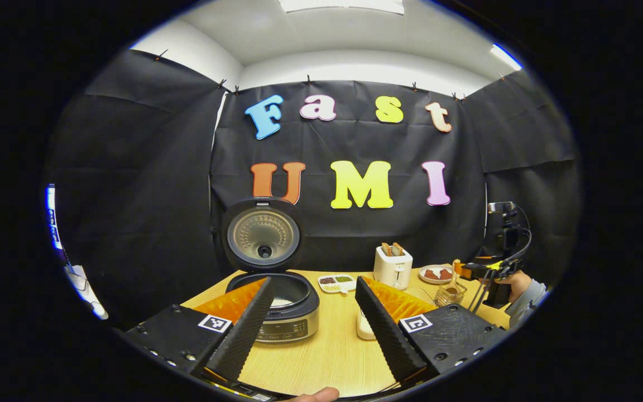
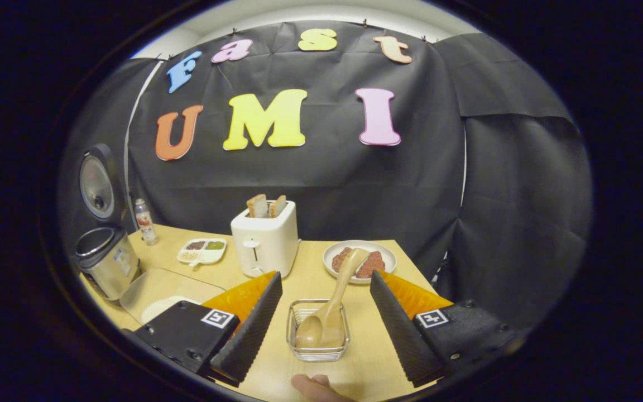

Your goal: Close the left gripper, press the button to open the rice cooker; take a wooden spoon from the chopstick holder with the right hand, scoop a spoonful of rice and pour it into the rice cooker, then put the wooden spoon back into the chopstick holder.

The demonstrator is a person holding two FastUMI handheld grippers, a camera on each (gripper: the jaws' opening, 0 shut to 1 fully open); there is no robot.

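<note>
Wooden spoon resting in its holder, lid up, both tools spread

The smooth pale wooden spoon (image 2: 330, 312) lies bowl-down in the clear ribbed chopstick holder (image 2: 318, 330), handle leaning away, centred between the fingers of the spread right hand-held gripper (image 2: 321, 329), likely lined up for a grasp; the round silver-and-black rice cooker (image 1: 285, 307) stands open on the light wood-grain surface (image 1: 327, 357); the left hand-held gripper (image 1: 313, 324) is spread too.

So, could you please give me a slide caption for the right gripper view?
Open right gripper poised over the wooden spoon in its chopstick holder; rice cooker open.
</note>
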